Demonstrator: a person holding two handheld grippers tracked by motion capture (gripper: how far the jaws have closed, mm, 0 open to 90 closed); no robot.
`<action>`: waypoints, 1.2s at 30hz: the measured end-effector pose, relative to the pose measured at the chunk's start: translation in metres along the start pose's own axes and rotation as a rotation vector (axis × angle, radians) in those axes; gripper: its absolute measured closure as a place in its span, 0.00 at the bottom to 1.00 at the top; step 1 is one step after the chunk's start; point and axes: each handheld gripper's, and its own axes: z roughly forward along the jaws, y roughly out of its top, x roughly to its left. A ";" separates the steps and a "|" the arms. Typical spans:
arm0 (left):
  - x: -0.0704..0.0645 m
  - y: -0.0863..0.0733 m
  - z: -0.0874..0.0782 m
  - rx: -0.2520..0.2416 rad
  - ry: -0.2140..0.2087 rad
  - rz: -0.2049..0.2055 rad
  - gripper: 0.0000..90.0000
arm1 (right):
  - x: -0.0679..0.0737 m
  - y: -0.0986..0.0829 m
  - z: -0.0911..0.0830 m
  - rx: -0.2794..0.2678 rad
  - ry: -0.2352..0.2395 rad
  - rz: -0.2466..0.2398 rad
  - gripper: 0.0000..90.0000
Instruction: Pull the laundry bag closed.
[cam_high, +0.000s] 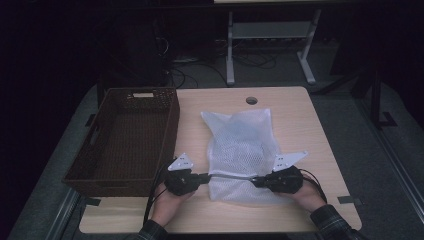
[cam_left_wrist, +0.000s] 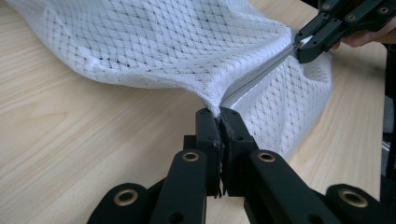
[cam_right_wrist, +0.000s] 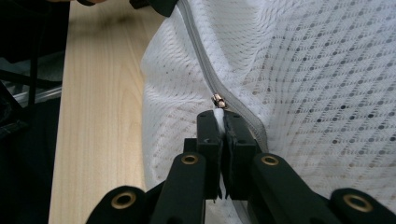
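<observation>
2 grippers, left and right, clamp 1 mesh bag; 1 basket at 9 o'clock.

Dim lab or office — light wooden desk, floor cables, metal desk frame behind

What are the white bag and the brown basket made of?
The bag looks like thin white synthetic mesh: small holes in a diamond pattern show, and it drapes softly, with a grey zipper along one edge. The basket looks like dark brown woven wicker or plastic imitation; the fine weave shows, but dim light leaves that open. The table looks like pale wood-grain laminate.
</observation>
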 end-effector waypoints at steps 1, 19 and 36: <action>0.001 0.000 -0.001 -0.001 0.001 -0.004 0.98 | 0.000 0.000 0.000 0.003 -0.002 0.000 0.96; 0.002 -0.002 -0.003 0.000 0.009 -0.012 0.98 | -0.005 -0.006 -0.007 0.013 -0.013 0.010 0.96; 0.002 -0.003 -0.004 -0.001 0.016 -0.014 0.98 | -0.007 -0.014 -0.015 0.008 -0.030 0.028 0.96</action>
